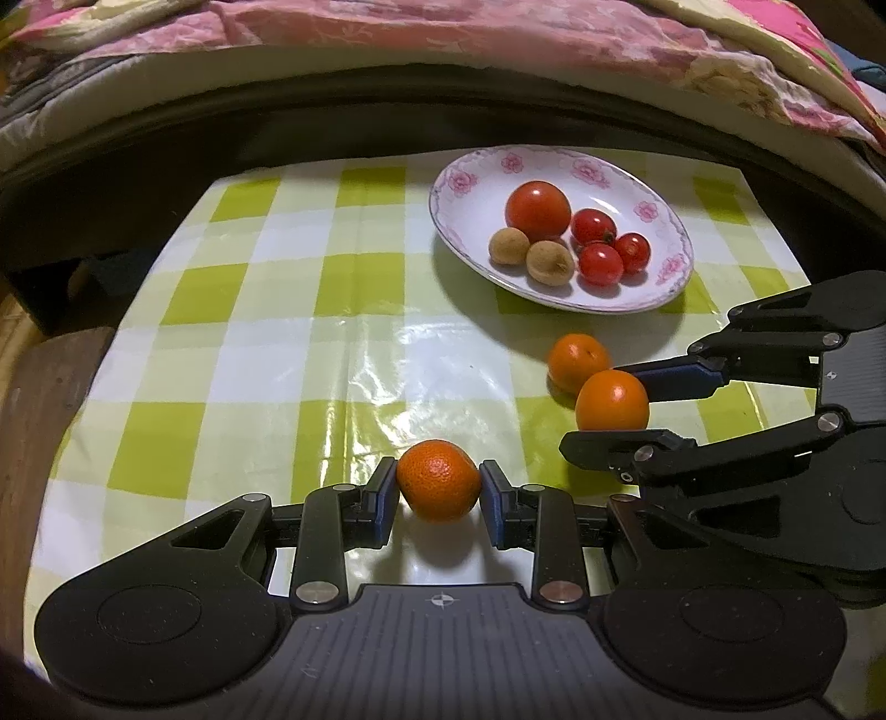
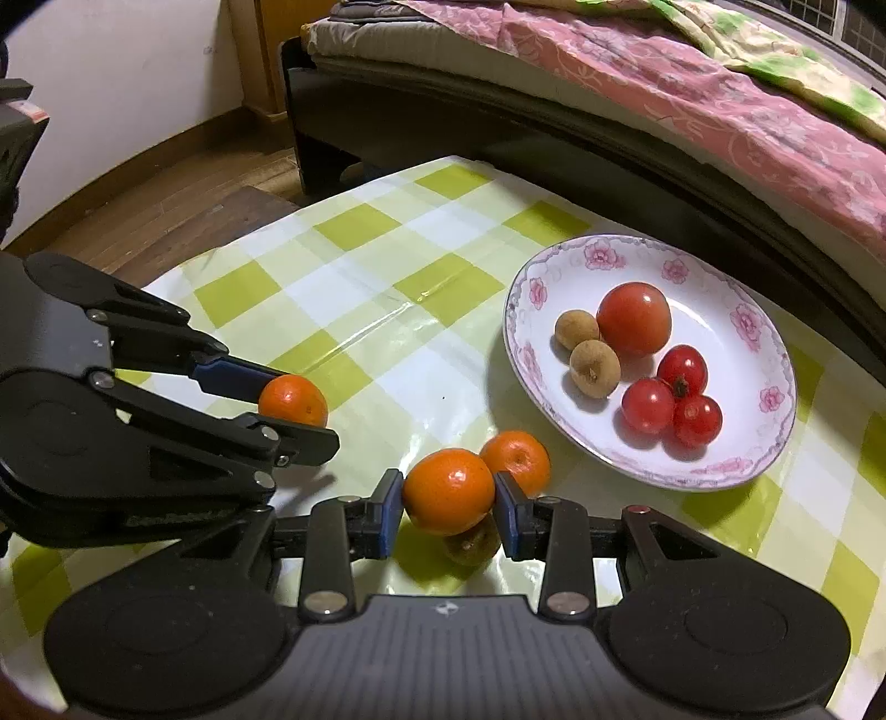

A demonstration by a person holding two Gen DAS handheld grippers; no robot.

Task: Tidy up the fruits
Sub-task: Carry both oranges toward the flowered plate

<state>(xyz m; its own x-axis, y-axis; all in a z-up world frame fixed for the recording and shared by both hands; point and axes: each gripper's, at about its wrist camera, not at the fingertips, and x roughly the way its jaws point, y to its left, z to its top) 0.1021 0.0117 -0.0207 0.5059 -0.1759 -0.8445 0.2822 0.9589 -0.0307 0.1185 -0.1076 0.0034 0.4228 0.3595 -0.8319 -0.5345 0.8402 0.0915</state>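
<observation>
My left gripper [image 1: 438, 487] is shut on a small orange [image 1: 440, 477] just above the checked cloth; it also shows in the right wrist view [image 2: 292, 400]. My right gripper [image 2: 448, 498] is shut on a second orange [image 2: 449, 490], lifted off the cloth. A third orange [image 2: 518, 457] lies on the cloth just behind it. A brown longan [image 2: 470, 545] lies under the held orange. A white floral plate [image 2: 764, 354] holds a large tomato [image 2: 634, 325], three cherry tomatoes [image 2: 648, 405] and two longans [image 2: 592, 366].
The green-and-white checked cloth [image 1: 310, 343] covers a small table. A bed with a dark frame [image 2: 609, 144] and pink bedding [image 1: 443, 33] runs along the far side. Wooden floor [image 2: 166, 188] lies to the left.
</observation>
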